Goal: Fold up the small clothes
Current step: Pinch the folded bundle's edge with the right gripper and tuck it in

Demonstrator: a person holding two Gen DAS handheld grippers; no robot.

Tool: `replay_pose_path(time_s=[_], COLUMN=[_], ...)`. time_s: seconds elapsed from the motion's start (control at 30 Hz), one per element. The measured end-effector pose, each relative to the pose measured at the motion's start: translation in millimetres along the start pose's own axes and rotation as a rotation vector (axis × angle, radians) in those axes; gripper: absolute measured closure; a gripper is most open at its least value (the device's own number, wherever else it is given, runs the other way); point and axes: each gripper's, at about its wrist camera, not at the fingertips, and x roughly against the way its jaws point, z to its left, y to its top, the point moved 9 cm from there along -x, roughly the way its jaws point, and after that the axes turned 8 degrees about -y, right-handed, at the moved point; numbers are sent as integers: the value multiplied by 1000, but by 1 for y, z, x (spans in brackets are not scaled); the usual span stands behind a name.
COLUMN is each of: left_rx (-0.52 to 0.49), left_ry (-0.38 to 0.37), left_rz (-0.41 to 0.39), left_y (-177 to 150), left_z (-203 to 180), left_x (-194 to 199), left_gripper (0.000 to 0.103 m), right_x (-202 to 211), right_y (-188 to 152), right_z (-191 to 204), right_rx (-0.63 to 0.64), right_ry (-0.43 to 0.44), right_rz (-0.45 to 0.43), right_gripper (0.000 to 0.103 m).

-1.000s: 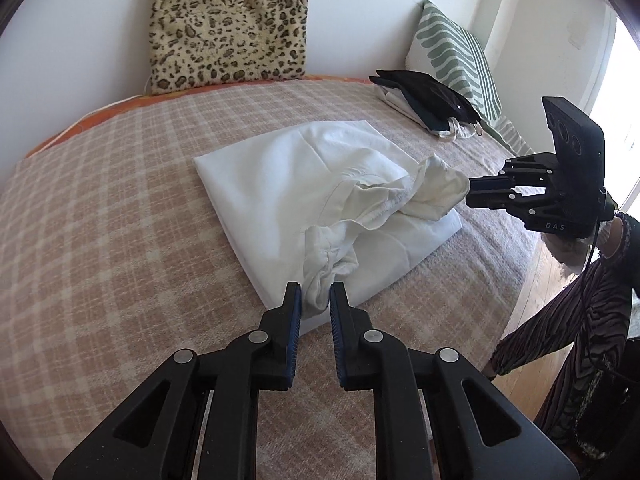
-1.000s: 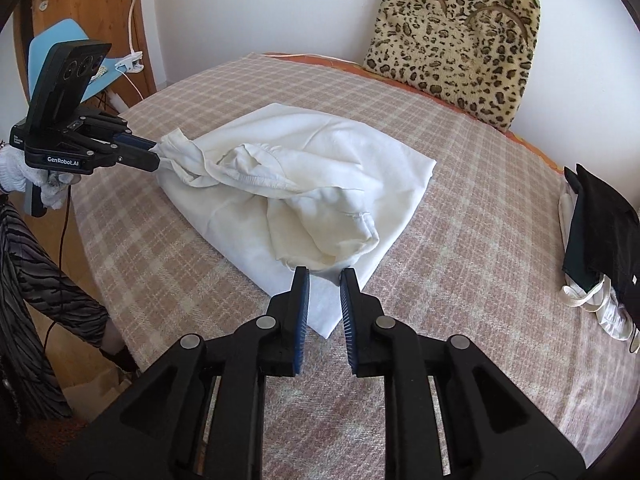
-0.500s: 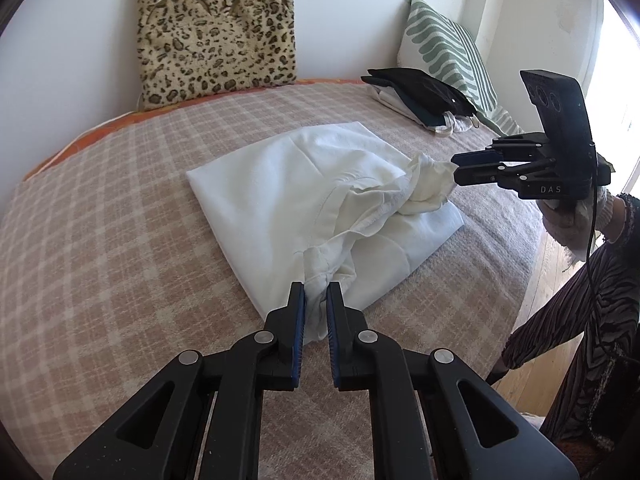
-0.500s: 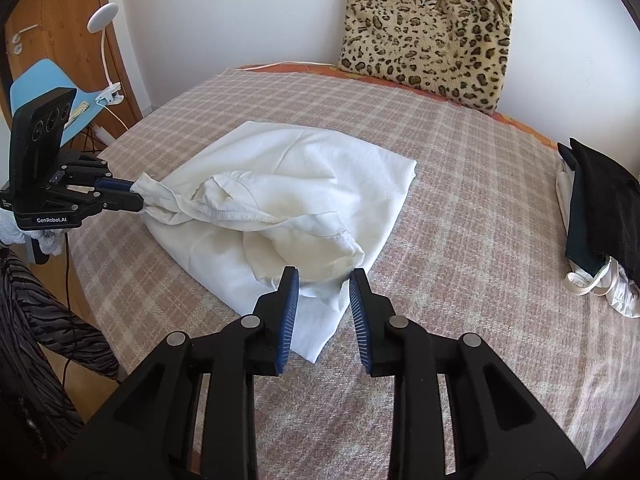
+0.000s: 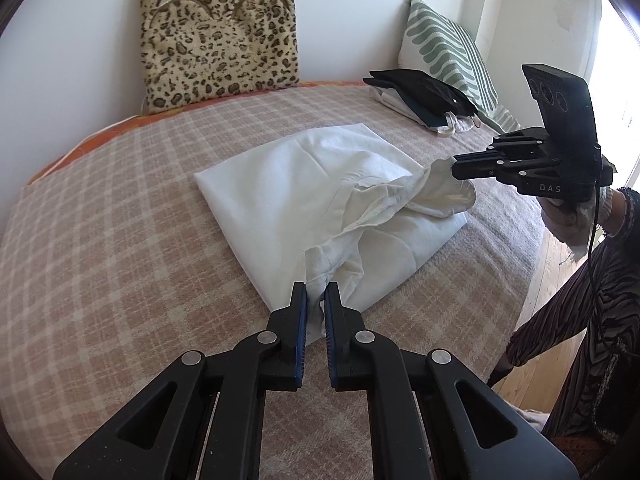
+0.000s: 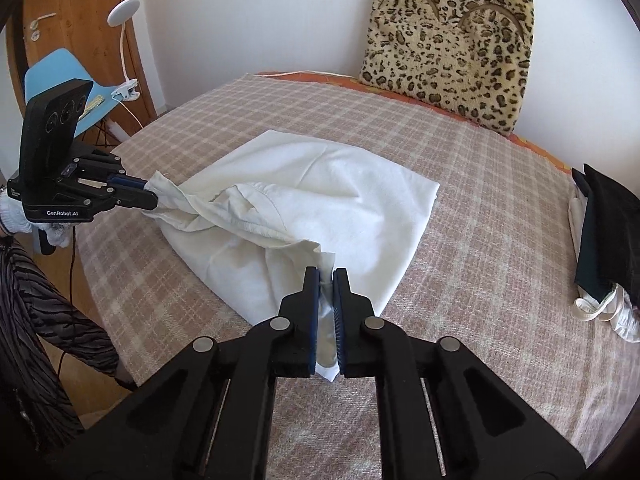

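Left wrist view: left gripper (image 5: 315,300) at 6 o'clock, jaws clenched on a bunched corner of the white garment (image 5: 320,196), cloth pinched between the blue pads. Garment lies at the middle of the checked bedspread (image 5: 120,240), partly folded flat, with one rumpled edge lifted and stretched between the two grippers. Right gripper (image 5: 456,168) at 3 o'clock, jaws clamped on the other bunched end of that edge; gloved hand (image 5: 572,216) behind it, striped sleeve (image 5: 580,320) below. Leopard-print cushion (image 5: 220,36) at 12 o'clock against the white wall. Green-and-white striped pillow (image 5: 444,56) at 1 o'clock, stack of dark and white folded clothes (image 5: 420,96) just in front of it on the bedspread, well apart from the garment.

Right wrist view: right gripper (image 6: 327,280) at 6 o'clock, jaws closed tight on a white corner of the garment (image 6: 340,196), fabric showing between the pads. Left gripper (image 6: 154,196) at 9 o'clock, gripping the twisted far end. Folded clothes (image 6: 604,232) at 3 o'clock. Cushion (image 6: 448,44) at 1 o'clock. Blue chair (image 6: 56,84) with a white clip lamp (image 6: 124,12) at 10 o'clock, before a wooden door (image 6: 76,12).
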Motion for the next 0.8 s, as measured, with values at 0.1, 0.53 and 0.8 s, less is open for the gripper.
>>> replay_pose_path(time_s=[0.1, 0.53, 0.8], left_rx=[-44, 78, 33], left_ry=[17, -54, -55], left_rz=[17, -59, -25], left_y=[-8, 0, 20], left_z=[-2, 5, -11], left_x=[4, 38, -7], left_gripper=[96, 93, 93], right_x=[19, 35, -15], right_y=[-5, -17, -41], right_z=[13, -3, -49], right_rx=[213, 3, -409], right_ry=[-169, 58, 114], right_rz=[-64, -1, 212], right_gripper=[95, 67, 57])
